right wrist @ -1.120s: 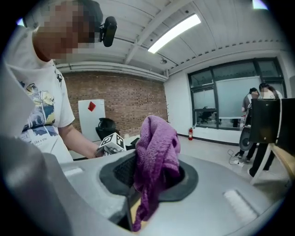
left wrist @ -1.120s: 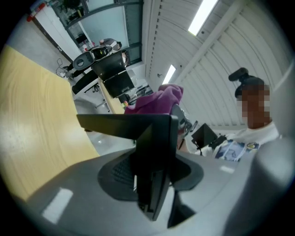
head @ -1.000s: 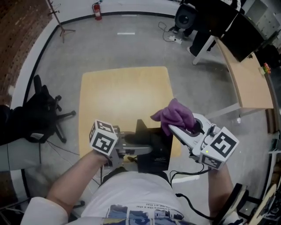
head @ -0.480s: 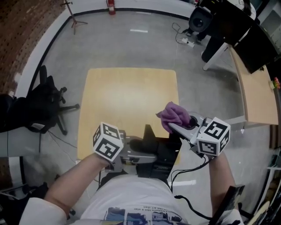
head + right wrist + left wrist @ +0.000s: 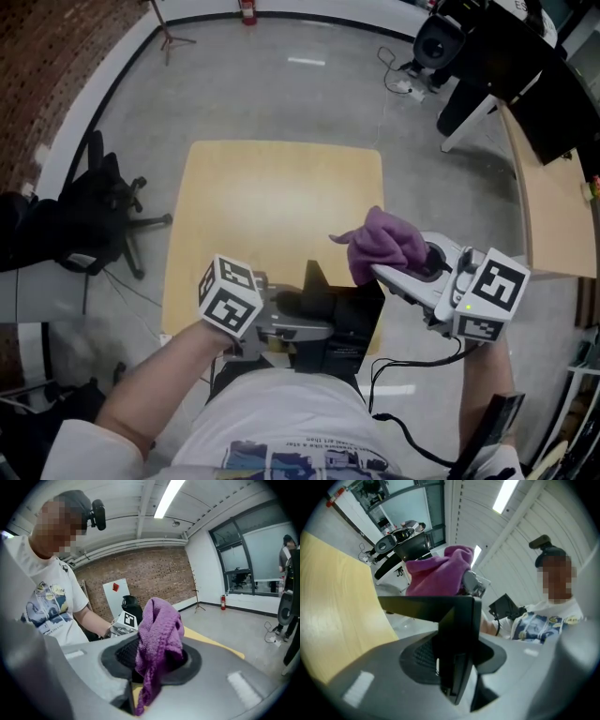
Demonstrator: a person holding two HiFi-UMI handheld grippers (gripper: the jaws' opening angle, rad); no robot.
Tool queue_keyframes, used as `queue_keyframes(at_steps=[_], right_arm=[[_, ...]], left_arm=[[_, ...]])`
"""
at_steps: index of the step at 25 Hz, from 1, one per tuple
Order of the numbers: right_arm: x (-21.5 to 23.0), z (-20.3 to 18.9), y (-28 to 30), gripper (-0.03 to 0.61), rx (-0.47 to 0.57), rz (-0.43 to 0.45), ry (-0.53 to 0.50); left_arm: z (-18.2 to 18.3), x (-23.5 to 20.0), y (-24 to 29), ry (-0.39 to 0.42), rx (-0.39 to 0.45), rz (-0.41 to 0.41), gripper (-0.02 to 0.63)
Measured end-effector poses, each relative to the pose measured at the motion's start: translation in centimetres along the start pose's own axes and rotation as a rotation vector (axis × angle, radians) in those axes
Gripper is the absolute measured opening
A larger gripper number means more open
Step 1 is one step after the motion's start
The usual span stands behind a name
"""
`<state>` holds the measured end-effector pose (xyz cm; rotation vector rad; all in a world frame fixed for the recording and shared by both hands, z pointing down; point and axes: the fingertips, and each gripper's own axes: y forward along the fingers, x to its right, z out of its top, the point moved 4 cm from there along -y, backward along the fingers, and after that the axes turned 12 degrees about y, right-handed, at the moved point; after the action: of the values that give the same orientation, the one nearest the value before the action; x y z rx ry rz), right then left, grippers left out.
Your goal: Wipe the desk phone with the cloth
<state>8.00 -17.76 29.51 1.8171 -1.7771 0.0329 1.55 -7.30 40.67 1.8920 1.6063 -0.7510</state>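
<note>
Lower centre: left gripper [image 5: 298,321] clamps phone [image 5: 342,314] at near edge of table [image 5: 272,197]. Right gripper [image 5: 380,272] pinches bunched cloth [image 5: 382,242] just above phone's right corner; contact unclear. We judge wiping barely begun, if begun; most of phone left to wipe.

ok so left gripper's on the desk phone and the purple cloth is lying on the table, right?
No: the purple cloth is clamped in the right gripper, not lying on the table, as the right gripper view shows. The left gripper is on the desk phone.
</note>
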Motion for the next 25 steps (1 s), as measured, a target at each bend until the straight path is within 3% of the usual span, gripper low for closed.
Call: queue_keyframes(at_steps=[6,13,16,25], right_arm=[[-3.0,0.6,0.7,0.107,-0.045,0.138,-0.056],[-0.8,-2.1,3.6,0.108,-0.212,0.114,-0.084],[0.4,-3.2,4.0,0.107,-0.238,0.084,-0.085],[-1.6,0.3,3.1,0.108,-0.109,0.166,-0.103]], left_arm=[[0.1,-0.3,-0.2,-0.009,0.006,0.013,0.181],[0.5,0.4,0.1,0.022,-0.013,0.007,0.181],[0.0,0.6,0.4,0.029,-0.013,0.009,0.181],[-0.6,0.1,-0.9,0.017,0.005,0.021,0.181]])
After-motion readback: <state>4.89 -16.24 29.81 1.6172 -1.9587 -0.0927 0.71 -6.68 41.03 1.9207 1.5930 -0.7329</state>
